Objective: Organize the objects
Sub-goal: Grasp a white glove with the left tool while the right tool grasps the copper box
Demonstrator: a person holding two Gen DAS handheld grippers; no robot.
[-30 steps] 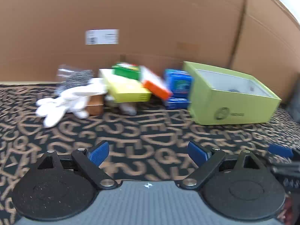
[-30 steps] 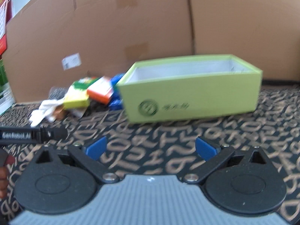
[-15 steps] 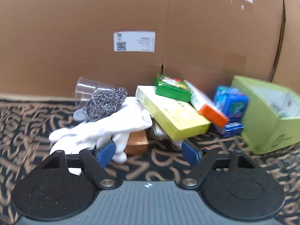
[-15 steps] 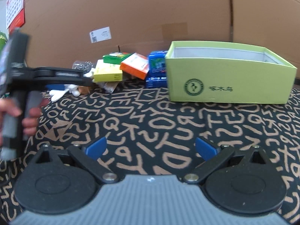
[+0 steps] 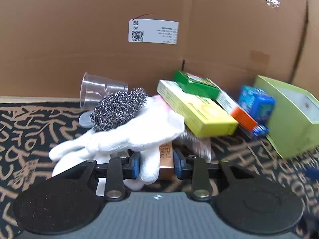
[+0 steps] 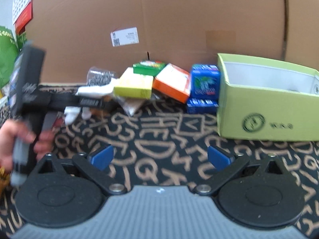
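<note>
A pile lies against the cardboard wall: a white glove (image 5: pixel 127 135), a steel wool scourer (image 5: pixel 117 109), a clear plastic cup (image 5: pixel 97 89), a small brown box (image 5: pixel 165 157), a yellow box (image 5: pixel 197 109), a green box (image 5: pixel 195 85), an orange-and-white box (image 5: pixel 237 111) and blue packs (image 5: pixel 256 103). My left gripper (image 5: pixel 156 166) has its jaws closed in on a glove finger and the small brown box. My right gripper (image 6: pixel 159 157) is open and empty above the patterned cloth, short of the pile (image 6: pixel 139 83). The green open box (image 6: pixel 265 103) stands at the right.
A cardboard wall (image 6: pixel 159 20) with a white label (image 6: pixel 124 36) backs the scene. The cloth (image 6: pixel 159 131) has a black and tan letter pattern. The person's hand (image 6: pixel 14 135) holds the left gripper's handle at the left of the right wrist view.
My left gripper moved forward to the pile and its jaws closed around the glove and the brown box. My right gripper moved a little closer to the pile and stayed open.
</note>
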